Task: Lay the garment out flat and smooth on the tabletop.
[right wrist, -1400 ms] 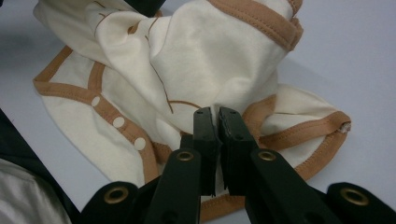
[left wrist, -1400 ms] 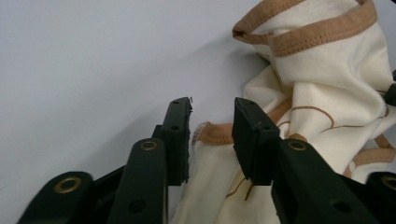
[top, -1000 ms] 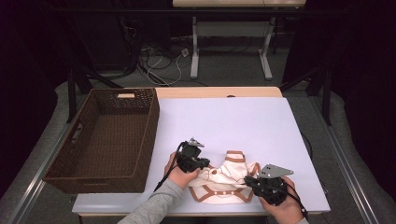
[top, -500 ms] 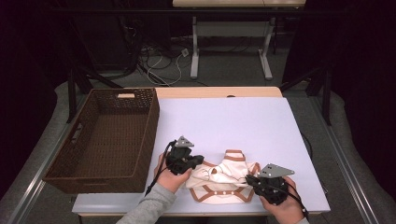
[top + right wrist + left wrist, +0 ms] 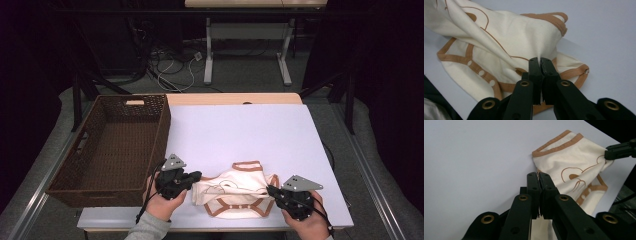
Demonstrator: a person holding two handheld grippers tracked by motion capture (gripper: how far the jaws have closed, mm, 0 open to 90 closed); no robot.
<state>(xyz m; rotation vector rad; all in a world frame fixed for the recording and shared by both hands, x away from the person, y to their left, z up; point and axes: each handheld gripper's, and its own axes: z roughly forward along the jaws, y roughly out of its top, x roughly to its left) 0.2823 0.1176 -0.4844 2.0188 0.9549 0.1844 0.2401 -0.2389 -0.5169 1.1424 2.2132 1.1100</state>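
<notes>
Cream baby bodysuit (image 5: 235, 192) with tan trim, lying crumpled on white table (image 5: 240, 135) near front edge, right of wicker basket (image 5: 112, 150). Left gripper (image 5: 194, 176) jaws pinching its left edge; right gripper (image 5: 270, 190) jaws pinching fabric at right.

White table (image 5: 240, 130): basket (image 5: 115, 145), cream garment (image 5: 235, 192)

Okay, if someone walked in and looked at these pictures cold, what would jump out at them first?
Probably the cream garment with tan trim, bunched near the front edge of the white table and pinched from both sides: the left gripper and the right gripper each have their jaws shut on the cloth. Next, the dark wicker basket, standing at the table's left edge.
</notes>
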